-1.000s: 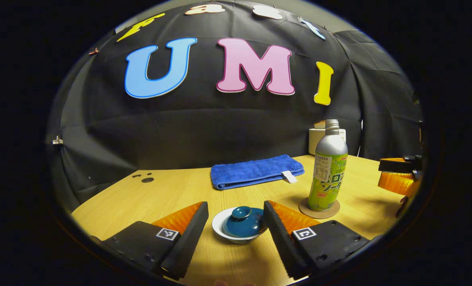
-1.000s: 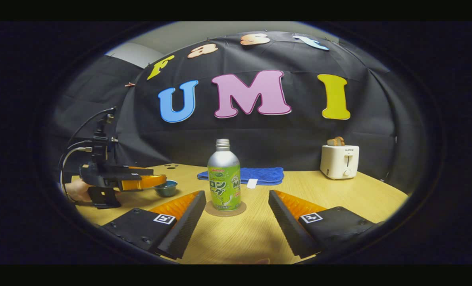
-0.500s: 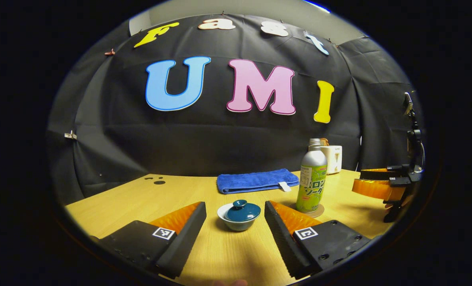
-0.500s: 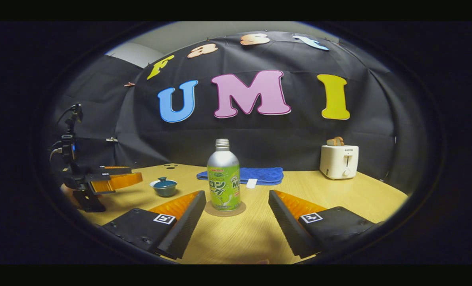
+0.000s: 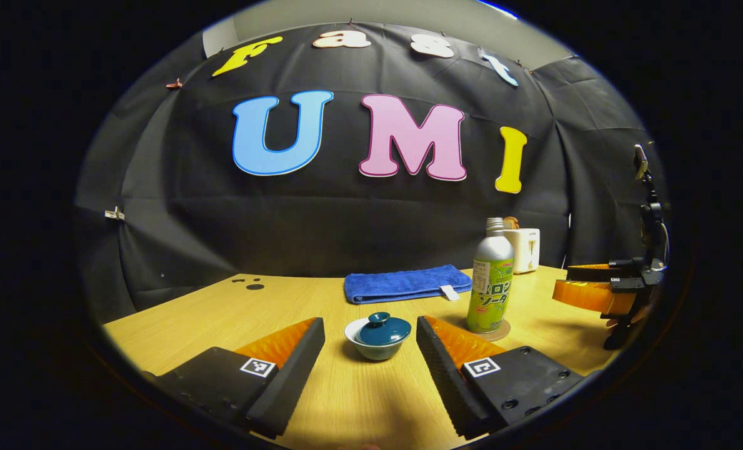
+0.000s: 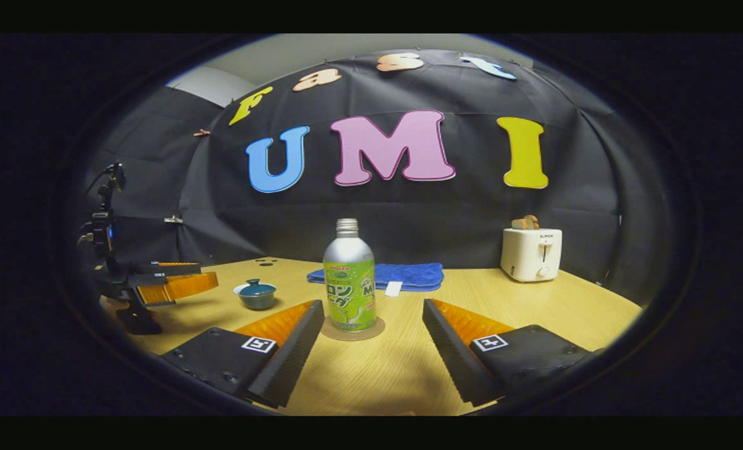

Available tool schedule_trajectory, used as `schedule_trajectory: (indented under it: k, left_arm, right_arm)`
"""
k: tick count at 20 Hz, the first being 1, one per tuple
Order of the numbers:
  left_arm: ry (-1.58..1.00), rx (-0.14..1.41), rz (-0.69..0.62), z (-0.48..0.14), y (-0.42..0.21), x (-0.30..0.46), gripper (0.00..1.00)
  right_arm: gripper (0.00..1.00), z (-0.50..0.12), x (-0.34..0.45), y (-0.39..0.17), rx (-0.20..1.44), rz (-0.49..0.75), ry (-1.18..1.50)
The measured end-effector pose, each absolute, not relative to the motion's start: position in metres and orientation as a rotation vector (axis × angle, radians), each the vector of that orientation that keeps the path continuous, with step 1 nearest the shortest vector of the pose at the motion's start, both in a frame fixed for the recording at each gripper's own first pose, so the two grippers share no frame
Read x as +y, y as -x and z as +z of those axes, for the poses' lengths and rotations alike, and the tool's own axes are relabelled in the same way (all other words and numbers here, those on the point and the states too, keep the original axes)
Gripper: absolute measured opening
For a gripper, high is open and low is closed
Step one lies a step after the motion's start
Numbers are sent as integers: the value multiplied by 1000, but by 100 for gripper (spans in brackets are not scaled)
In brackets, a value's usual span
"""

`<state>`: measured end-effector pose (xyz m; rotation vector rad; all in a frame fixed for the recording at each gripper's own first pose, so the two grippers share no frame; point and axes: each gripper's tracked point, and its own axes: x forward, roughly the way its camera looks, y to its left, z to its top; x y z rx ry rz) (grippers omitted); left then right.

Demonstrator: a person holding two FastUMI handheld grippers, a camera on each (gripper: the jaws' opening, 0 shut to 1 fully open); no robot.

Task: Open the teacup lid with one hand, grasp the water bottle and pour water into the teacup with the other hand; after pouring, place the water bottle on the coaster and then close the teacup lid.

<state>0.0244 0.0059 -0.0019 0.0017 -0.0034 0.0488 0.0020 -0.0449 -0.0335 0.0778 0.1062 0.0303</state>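
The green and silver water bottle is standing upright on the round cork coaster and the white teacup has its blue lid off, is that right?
Not quite. The blue lid is on the white teacup, as the left gripper view shows. The rest holds: the green and silver water bottle stands upright on the round cork coaster.

The water bottle [image 6: 349,278] stands upright on its coaster [image 6: 352,329] beyond the spread right tool [image 6: 371,350].

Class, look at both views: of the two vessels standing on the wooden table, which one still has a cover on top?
The small teacup, capped by its dark teal knobbed lid. The silver and green water bottle on the round coaster shows a bare threaded neck, no cap.
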Motion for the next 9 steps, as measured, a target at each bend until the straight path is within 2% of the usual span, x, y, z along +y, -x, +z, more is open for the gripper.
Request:
schedule_trajectory:
  k: [9]
  left_arm:
    - [-3, -1, 30, -1, -24, 4, 94]
  right_arm:
    - [98, -32, -42, -3, 106, 48, -79]
